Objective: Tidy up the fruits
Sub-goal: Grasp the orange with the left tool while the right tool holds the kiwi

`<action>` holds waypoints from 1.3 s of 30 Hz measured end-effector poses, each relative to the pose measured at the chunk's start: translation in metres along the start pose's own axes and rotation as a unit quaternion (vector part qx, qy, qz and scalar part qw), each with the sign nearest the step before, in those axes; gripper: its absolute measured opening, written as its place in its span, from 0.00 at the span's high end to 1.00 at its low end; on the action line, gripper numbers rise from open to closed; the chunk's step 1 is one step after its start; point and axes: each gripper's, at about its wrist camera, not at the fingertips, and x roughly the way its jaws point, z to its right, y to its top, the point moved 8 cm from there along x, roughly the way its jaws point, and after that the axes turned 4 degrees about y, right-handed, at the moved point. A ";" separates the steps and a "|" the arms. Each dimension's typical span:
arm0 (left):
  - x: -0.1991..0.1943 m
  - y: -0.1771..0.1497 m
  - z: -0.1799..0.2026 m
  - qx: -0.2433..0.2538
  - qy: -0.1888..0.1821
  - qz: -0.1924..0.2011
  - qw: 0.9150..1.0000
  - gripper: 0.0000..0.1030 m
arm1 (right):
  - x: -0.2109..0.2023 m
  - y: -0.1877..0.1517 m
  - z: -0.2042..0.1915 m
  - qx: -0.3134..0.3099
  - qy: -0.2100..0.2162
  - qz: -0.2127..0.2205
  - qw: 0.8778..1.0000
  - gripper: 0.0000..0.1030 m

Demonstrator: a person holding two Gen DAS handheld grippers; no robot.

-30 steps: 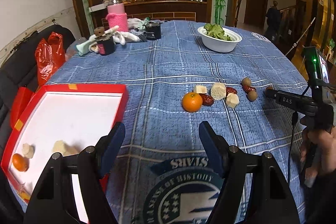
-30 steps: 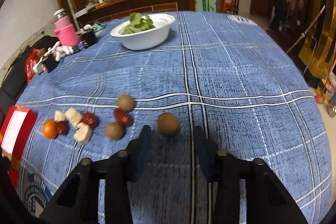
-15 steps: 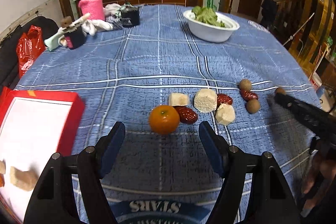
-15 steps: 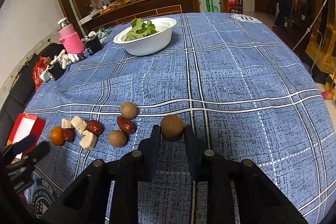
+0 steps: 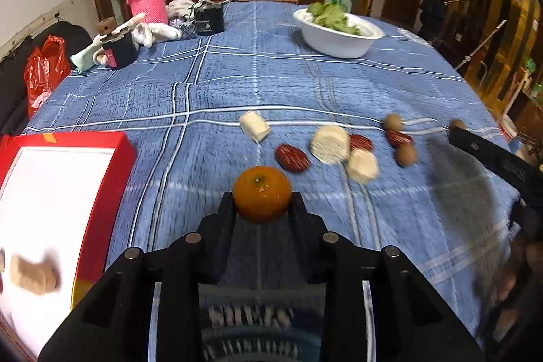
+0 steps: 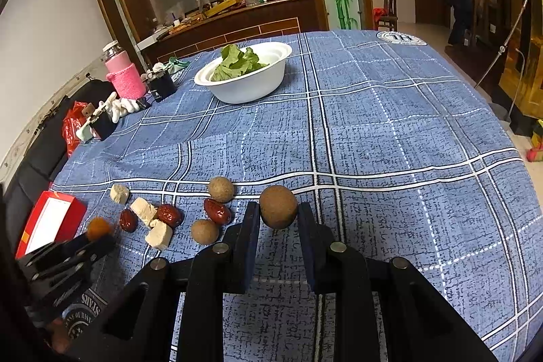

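On the table (image 6: 390, 131), covered by a blue plaid cloth, loose fruits lie in a scattered row near the front edge. Left tongs (image 5: 262, 205): the jaws are closing on an orange mandarin (image 5: 262, 194), which sits between the two pads with both pads against its sides. Beyond the mandarin, in the left wrist view, lie a red date (image 5: 292, 157), a pale cut piece (image 5: 255, 126), a round pale slice (image 5: 330, 144) and a second pale chunk (image 5: 362, 165), with two small brown round fruits and further red dates to the right. Left of these stands a red box (image 5: 117, 165) with a white interior, holding a blurred beige piece (image 5: 32, 273). Right tongs (image 6: 279, 215): the jaws are pressed against a brown round fruit (image 6: 278, 206), pinching it at the tips; whether it is raised off the cloth cannot be told. In the right wrist view, another brown fruit (image 6: 221, 189) lies just left of the pinched one, a red date (image 6: 217, 211) below it, and a third brown fruit (image 6: 205, 231) nearest the tongs. At the far side of the table stand a white bowl (image 6: 251, 83) of green leaves, a pink-sleeved bottle (image 6: 124, 75), a dark cup (image 6: 162, 84) and white gloves (image 6: 124, 106). A red plastic bag (image 5: 44, 70) hangs off the table's left edge.
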 end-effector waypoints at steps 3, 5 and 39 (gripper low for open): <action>-0.015 -0.007 0.002 0.002 -0.010 0.008 1.000 0.72 | -0.009 -0.003 -0.007 -0.008 -0.005 0.002 1.000 0.77; -0.024 -0.012 0.005 0.002 -0.019 0.015 1.000 0.72 | -0.018 -0.009 -0.016 -0.014 -0.004 0.003 1.000 0.77; -0.042 -0.016 -0.002 -0.031 -0.050 0.059 0.997 0.72 | -0.094 -0.072 -0.075 -0.039 -0.058 0.091 0.993 0.77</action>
